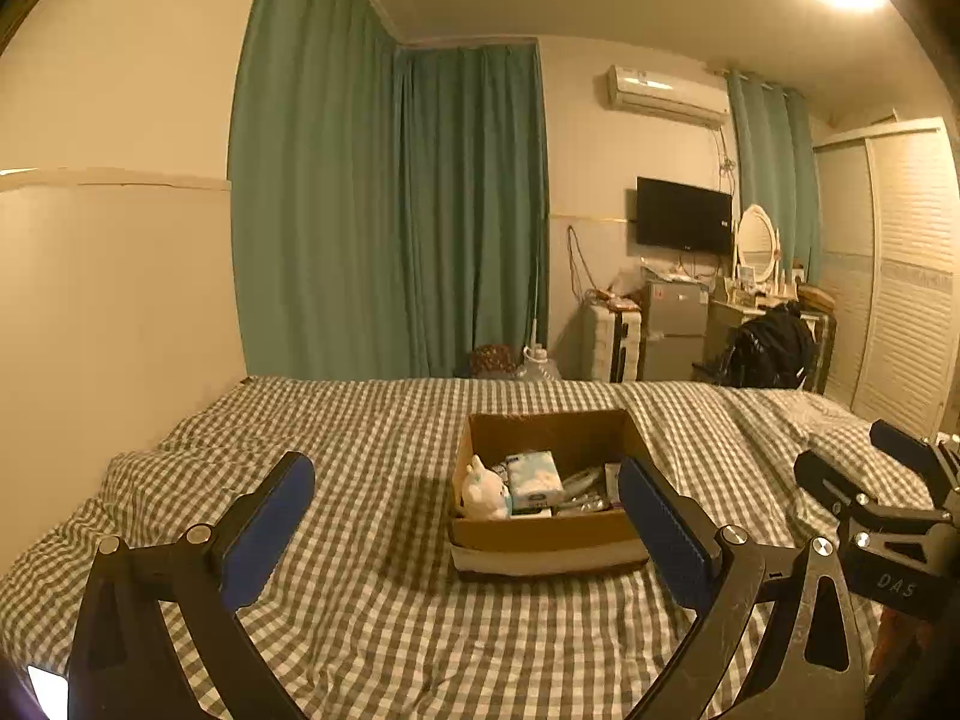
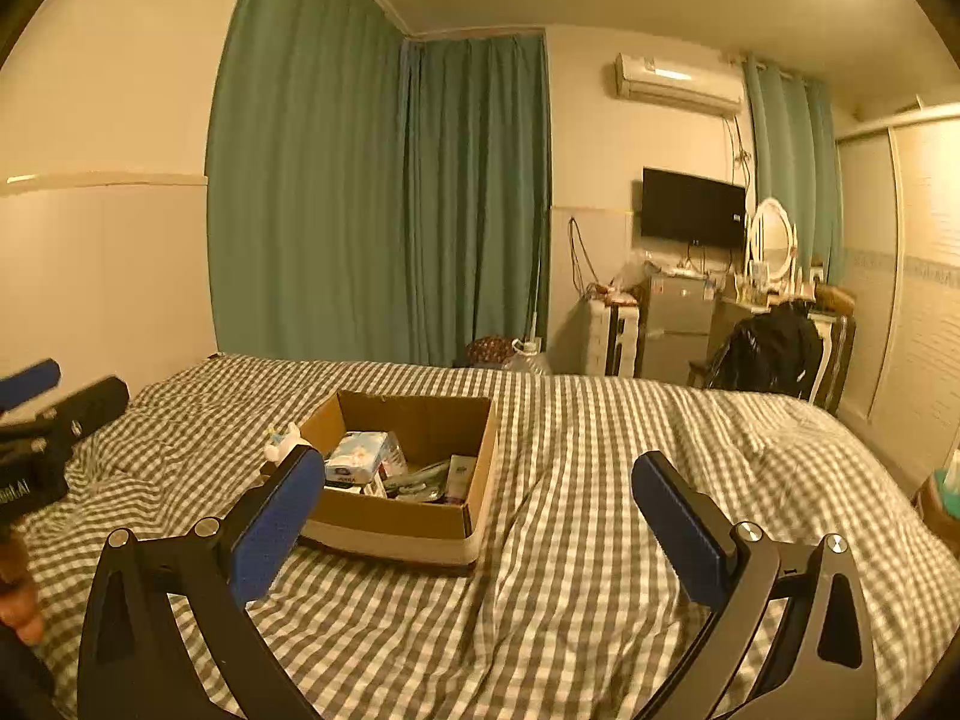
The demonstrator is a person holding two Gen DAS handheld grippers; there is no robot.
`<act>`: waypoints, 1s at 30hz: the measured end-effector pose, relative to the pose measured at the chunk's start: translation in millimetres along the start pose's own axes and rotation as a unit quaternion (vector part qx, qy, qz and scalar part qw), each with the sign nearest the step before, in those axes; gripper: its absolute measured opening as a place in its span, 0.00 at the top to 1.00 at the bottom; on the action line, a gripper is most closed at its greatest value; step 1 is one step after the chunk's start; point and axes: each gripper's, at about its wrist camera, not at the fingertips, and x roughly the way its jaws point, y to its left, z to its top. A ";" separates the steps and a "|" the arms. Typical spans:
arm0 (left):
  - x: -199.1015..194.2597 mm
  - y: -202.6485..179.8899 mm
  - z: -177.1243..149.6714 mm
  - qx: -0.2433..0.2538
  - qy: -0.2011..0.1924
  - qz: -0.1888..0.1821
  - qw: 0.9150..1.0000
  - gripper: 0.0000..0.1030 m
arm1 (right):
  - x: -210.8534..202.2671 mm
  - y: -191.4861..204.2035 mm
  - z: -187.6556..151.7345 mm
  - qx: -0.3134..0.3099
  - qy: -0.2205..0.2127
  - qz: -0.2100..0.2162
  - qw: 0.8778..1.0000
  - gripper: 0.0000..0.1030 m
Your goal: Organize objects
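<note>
An open cardboard box [image 1: 543, 543] [image 2: 393, 519] sits on a bed with a grey-and-white checked cover [image 1: 372, 600] [image 2: 570, 570]. Inside lie a white plush toy [image 1: 483, 489] [image 2: 283, 443], a pale blue tissue pack [image 1: 534, 477] [image 2: 360, 453] and several small packets. My left gripper [image 1: 468, 501] hovers open above the bed just in front of the box, nothing between its blue pads. My right gripper [image 2: 480, 495] is open too, empty, with the box behind its left finger. Each gripper shows at the edge of the other's view.
Green curtains [image 1: 390, 210] hang behind the bed. Past the foot stand a small fridge [image 1: 672, 330], a wall TV [image 1: 684, 213], a dressing table with oval mirror [image 1: 756, 240] and a chair with a black bag [image 1: 771, 348]. White wardrobe doors [image 1: 900, 276] are at right.
</note>
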 end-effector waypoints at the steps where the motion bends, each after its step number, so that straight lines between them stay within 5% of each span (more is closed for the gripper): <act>1: 1.4 -1.6 -1.3 0.003 0.002 0.000 1.000 0.00 | -0.2 0.0 0.1 0.001 -0.001 -0.003 1.000 0.00; 30: 4.5 -4.1 -14.7 0.005 0.026 -0.019 0.999 0.00 | -10.0 -8.1 2.4 0.016 -0.015 -0.018 1.000 0.00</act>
